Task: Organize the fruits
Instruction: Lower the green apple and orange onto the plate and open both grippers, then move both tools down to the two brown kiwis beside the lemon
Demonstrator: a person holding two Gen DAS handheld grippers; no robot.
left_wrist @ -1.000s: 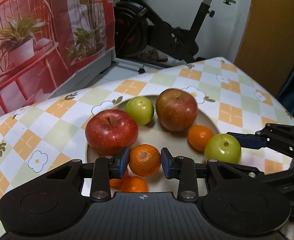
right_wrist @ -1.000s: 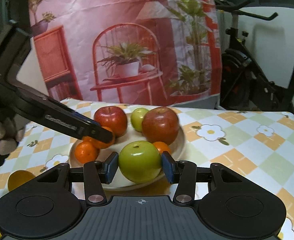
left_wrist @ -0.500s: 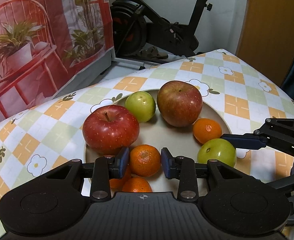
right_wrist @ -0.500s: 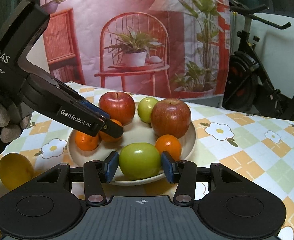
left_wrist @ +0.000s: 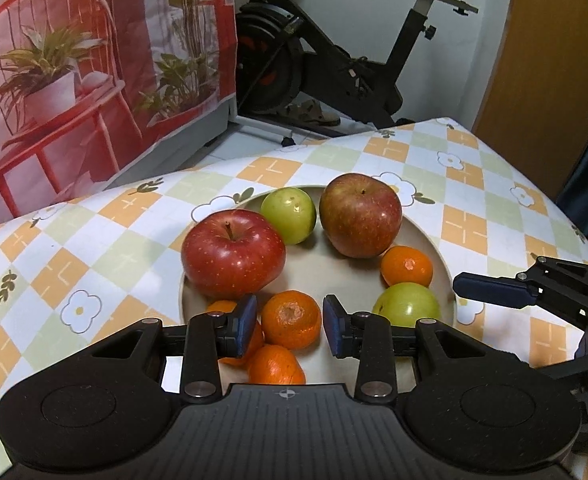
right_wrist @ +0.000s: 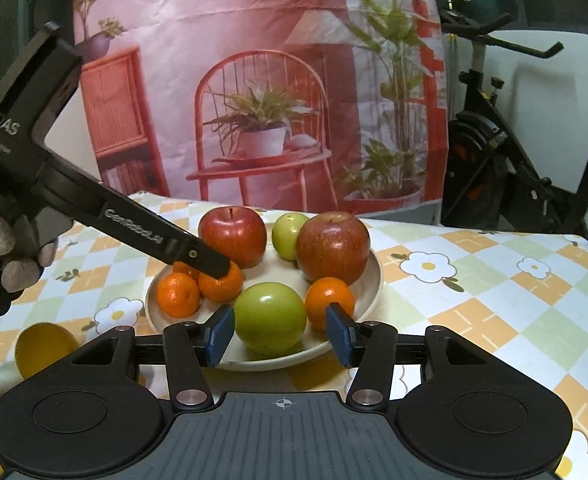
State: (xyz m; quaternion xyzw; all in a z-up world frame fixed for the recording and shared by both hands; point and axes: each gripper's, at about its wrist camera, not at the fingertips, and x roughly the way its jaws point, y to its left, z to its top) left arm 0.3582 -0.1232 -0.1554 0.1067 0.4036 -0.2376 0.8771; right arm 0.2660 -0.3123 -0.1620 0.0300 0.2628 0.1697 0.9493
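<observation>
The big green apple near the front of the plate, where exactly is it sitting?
The green apple lies at the plate's near edge, between the opening jaws of the right gripper, with a mandarin on its right.

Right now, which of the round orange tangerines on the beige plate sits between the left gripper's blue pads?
The tangerine in the left gripper, stem scar up; two lie beside its left pad, another by the green apple.

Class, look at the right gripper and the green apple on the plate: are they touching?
Apart. In the right wrist view the right gripper has opening jaws, with a visible gap between each pad and the green apple.
</observation>
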